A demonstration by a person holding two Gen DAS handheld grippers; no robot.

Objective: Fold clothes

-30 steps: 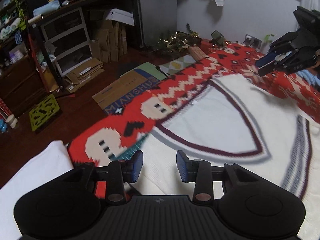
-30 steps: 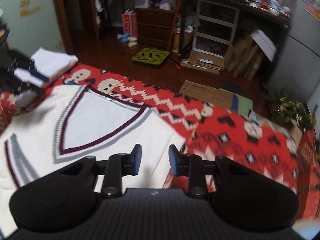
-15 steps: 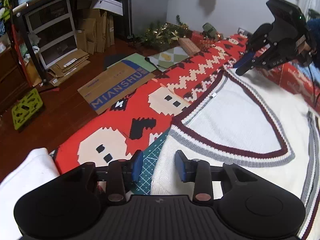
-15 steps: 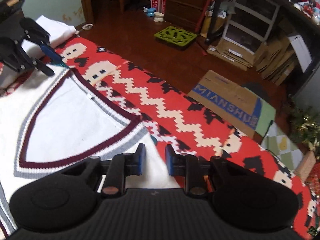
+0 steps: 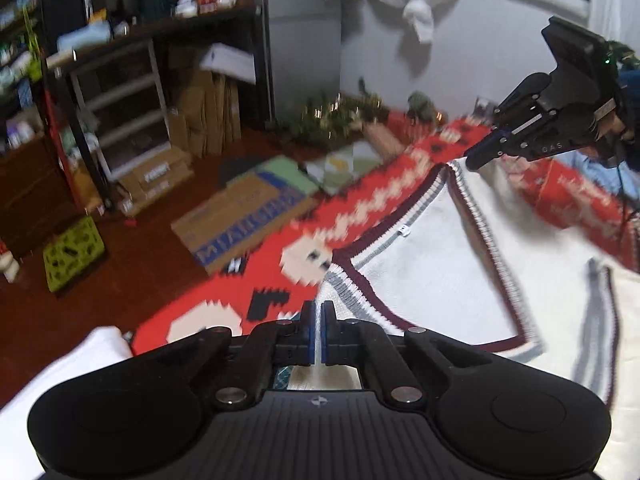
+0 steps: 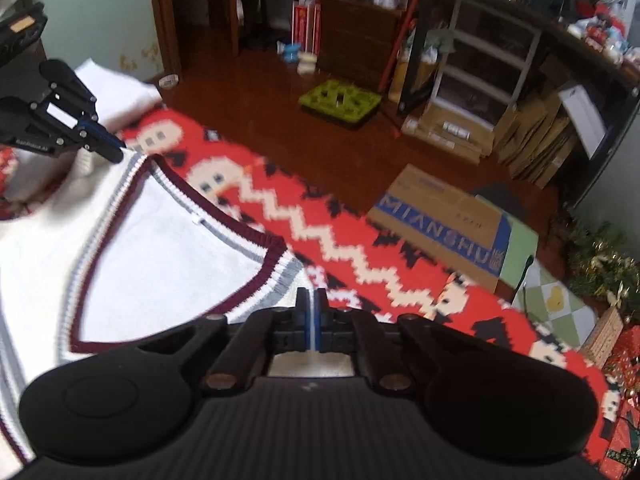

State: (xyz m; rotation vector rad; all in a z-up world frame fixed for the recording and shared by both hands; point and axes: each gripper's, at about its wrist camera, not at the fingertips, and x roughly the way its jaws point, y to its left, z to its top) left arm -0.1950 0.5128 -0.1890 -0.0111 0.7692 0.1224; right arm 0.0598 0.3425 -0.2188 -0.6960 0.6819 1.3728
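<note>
White V-neck vest point(image 5: 432, 280) with maroon/grey trim lies front-up on the red patterned blanket point(image 5: 360, 200), neckline facing the blanket's floor-side edge. Left gripper point(image 5: 318, 320) is clenched on the vest's shoulder at one end of the neckline, a thin strip of white knit pinched between the blue pads. Right gripper point(image 6: 311, 304) is clenched on the opposite shoulder, pads shut on the white knit just beside the trim. Each camera catches the other tool: the left view shows the right gripper point(image 5: 478, 158) with its tips down at the far shoulder corner; the right view shows the left gripper point(image 6: 114, 151) on its corner. Left view only: knotted white curtain point(image 5: 416, 12) on the wall beyond the blanket. Right view only: doorway beyond the blanket and a folded white garment point(image 6: 116, 96) by the vest's far corner. Both views show the cardboard box point(image 6: 444, 228) and green crate point(image 6: 340, 100) on the wood floor off the blanket; motion blur on the pattern.
</note>
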